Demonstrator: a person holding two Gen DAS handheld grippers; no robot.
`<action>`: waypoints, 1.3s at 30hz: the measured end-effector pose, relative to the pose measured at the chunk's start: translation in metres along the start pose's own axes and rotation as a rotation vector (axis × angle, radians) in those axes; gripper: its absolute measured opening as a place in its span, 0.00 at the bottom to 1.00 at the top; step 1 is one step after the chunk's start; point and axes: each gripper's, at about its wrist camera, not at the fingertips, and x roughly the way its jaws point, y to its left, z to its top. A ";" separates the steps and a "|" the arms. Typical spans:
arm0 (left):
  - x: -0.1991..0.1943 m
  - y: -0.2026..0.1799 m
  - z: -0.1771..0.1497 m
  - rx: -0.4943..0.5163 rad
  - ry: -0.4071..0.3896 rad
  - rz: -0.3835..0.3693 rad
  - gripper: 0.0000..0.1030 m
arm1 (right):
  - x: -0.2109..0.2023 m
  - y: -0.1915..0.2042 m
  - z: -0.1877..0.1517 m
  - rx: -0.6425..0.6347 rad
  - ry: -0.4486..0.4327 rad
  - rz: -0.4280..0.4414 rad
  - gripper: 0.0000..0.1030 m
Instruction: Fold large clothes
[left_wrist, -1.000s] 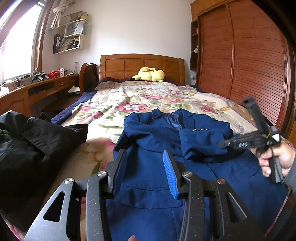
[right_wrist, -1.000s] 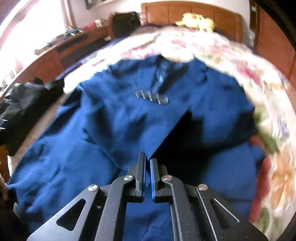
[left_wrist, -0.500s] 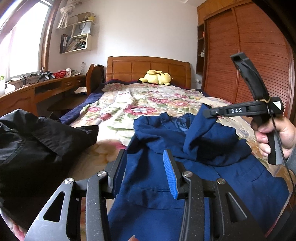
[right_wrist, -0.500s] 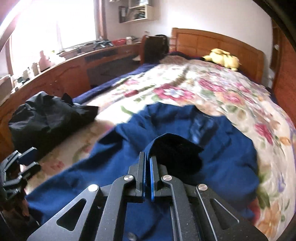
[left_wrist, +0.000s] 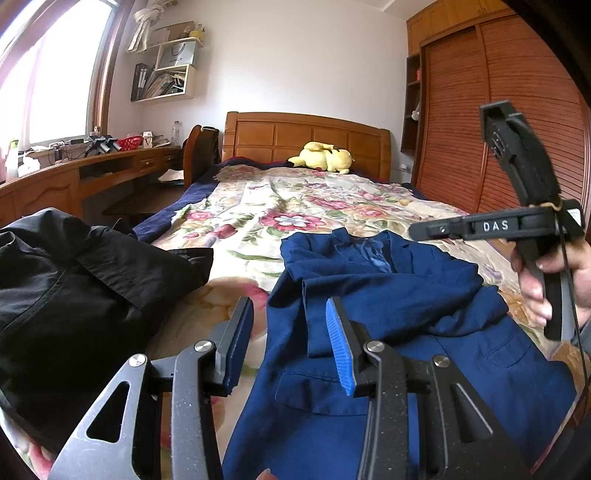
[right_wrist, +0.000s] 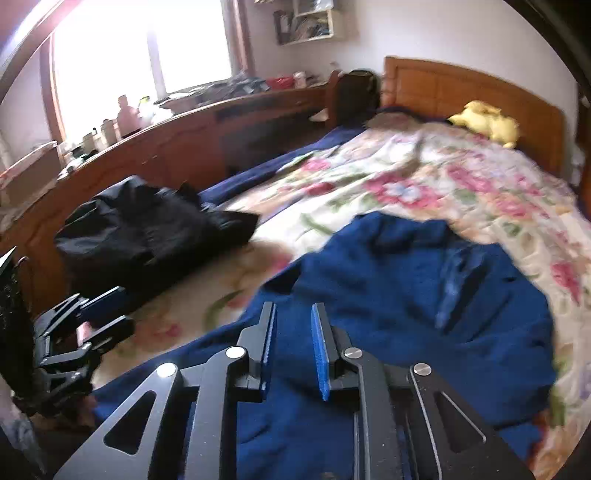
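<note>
A blue suit jacket (left_wrist: 388, 306) lies front up on the flowered bedspread (left_wrist: 295, 206), its right sleeve folded across the chest. It also shows in the right wrist view (right_wrist: 424, 302). My left gripper (left_wrist: 290, 332) is open and empty, low over the jacket's left edge. My right gripper (right_wrist: 293, 339) is open and empty above the jacket's lower part. In the left wrist view the right gripper (left_wrist: 417, 229) is held up at the right, above the jacket. The left gripper (right_wrist: 107, 310) shows at the left in the right wrist view.
A black garment (left_wrist: 74, 295) lies heaped on the bed's left side, also in the right wrist view (right_wrist: 147, 225). A yellow plush toy (left_wrist: 321, 157) sits by the wooden headboard (left_wrist: 306, 140). A wooden desk (left_wrist: 74, 177) runs along the left, a wardrobe (left_wrist: 498, 129) on the right.
My right gripper has opened and let go of the blue sleeve, which has dropped flat across the jacket. The right gripper has risen and turned left. The left gripper stays open.
</note>
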 end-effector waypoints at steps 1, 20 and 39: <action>0.000 0.001 0.000 -0.001 0.001 0.001 0.41 | -0.001 -0.004 0.002 0.004 0.004 -0.040 0.27; 0.022 -0.005 -0.006 0.031 0.059 0.018 0.41 | 0.145 -0.059 -0.001 0.014 0.229 -0.054 0.49; 0.012 -0.002 -0.005 0.028 0.044 0.023 0.41 | 0.056 -0.009 -0.046 -0.135 0.093 -0.004 0.01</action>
